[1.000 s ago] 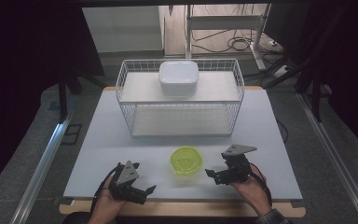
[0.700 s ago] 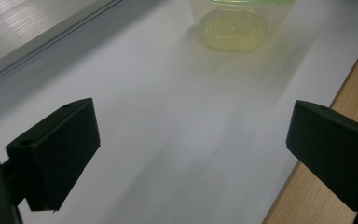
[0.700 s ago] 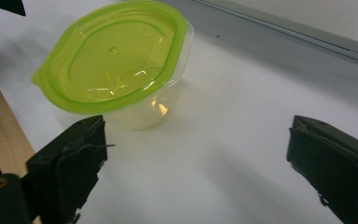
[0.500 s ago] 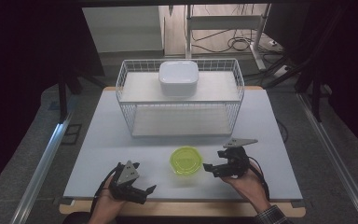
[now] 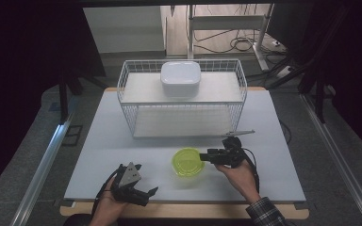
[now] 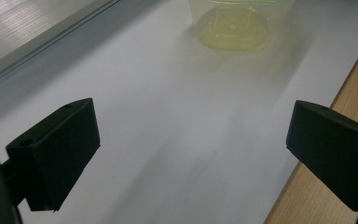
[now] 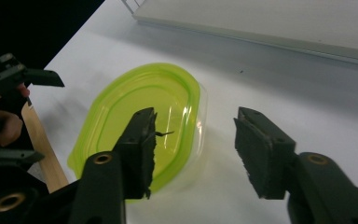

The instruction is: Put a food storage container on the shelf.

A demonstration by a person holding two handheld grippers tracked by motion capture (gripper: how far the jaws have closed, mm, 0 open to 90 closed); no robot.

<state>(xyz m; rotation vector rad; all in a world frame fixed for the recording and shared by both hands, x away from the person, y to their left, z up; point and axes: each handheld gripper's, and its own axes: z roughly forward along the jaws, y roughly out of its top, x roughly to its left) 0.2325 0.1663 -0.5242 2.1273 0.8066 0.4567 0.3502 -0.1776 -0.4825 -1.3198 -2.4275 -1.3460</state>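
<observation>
A green tub sits on the table, in front of the wire basket. The right gripper meets the tub's right edge, its jaws just closing; how they sit on the rim is too small to tell. The left gripper rests well left of the tub, nearer the table's front edge, jaws apart. A white box sits on the basket, beyond the tub.
</observation>
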